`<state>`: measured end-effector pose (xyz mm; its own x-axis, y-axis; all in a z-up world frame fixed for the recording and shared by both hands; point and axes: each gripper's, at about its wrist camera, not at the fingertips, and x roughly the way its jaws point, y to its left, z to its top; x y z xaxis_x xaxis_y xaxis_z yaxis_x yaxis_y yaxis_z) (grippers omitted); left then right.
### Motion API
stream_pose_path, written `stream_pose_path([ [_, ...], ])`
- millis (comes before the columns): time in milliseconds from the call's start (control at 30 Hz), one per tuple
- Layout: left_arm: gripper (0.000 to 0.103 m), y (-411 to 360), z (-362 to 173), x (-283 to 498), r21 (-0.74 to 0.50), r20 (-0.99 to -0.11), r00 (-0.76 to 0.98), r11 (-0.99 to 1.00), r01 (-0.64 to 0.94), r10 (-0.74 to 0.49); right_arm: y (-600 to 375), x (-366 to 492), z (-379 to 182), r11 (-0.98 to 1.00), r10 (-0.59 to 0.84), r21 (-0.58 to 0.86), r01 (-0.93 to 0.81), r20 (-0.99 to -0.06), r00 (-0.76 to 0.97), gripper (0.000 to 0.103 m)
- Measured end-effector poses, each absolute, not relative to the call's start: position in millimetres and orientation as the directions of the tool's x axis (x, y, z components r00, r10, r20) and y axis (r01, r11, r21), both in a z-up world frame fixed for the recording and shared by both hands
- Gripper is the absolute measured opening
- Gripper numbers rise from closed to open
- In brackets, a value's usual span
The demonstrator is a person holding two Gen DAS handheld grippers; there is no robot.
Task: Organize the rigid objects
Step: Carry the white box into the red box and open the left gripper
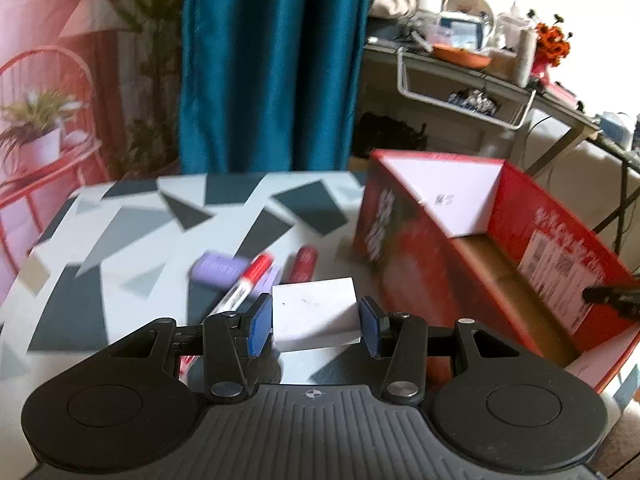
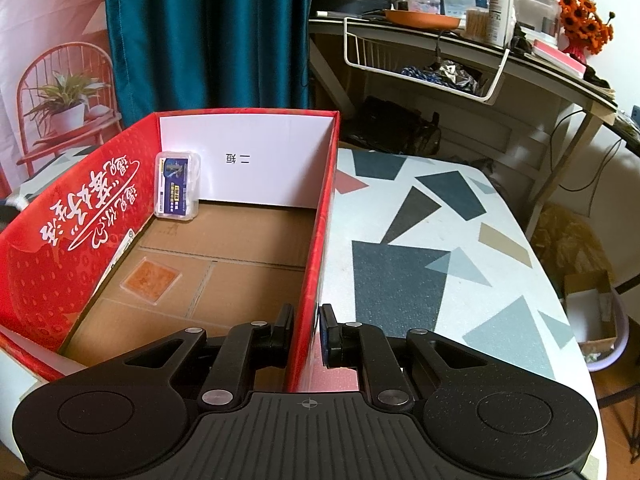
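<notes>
The left gripper (image 1: 315, 326) has its two blue-padded fingers (image 1: 258, 328) pressed against the sides of a white rectangular block (image 1: 316, 312), holding it between them above a table (image 1: 120, 240) with a white top patterned in grey and dark geometric shapes. Just beyond the block, ahead and slightly to the left of the fingers, lie a red-capped marker (image 1: 250, 280), a second dark red pen (image 1: 304, 264), and a small lilac case (image 1: 218, 268), all blurred. Ahead and to the right of this gripper stands an open red cardboard box (image 1: 400, 248) with white lettering. Farther back hang a teal curtain (image 1: 272, 68) and, to the right, a cluttered desk (image 1: 460, 68).

The right gripper (image 2: 307, 334) is nearly closed, its fingers clamped on the box's right side wall, one finger inside and one outside. Inside the box, ahead and to the left, a flat orange square packet (image 2: 152, 278) lies on the brown floor. Farther in, a small clear plastic case (image 2: 177, 186) with a blue label leans upright in the far left corner. To the right of the gripper the patterned tabletop stretches away, and an orange flower bouquet (image 2: 586, 26) sits on the distant desk.
</notes>
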<state>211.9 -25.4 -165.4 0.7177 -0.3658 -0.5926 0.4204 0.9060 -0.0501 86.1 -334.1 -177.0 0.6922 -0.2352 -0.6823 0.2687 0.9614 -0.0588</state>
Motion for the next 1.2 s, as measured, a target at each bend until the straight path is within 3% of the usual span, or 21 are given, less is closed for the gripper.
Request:
stream_pose_path([
  [567,0.049,-108,-130,237,0.044,-0.522,0.692,0.795,0.606,-0.499,-334,87,-177,0.961,-0.236,-0.06,0.269,-0.683,0.691,0.012],
  [1200,0.05,-166,-158,265,0.072,-0.625,0.577,0.698,0.713,-0.525,-334,88,-178,0.962,-0.235,-0.061,0.267,-0.686,0.689,0.013],
])
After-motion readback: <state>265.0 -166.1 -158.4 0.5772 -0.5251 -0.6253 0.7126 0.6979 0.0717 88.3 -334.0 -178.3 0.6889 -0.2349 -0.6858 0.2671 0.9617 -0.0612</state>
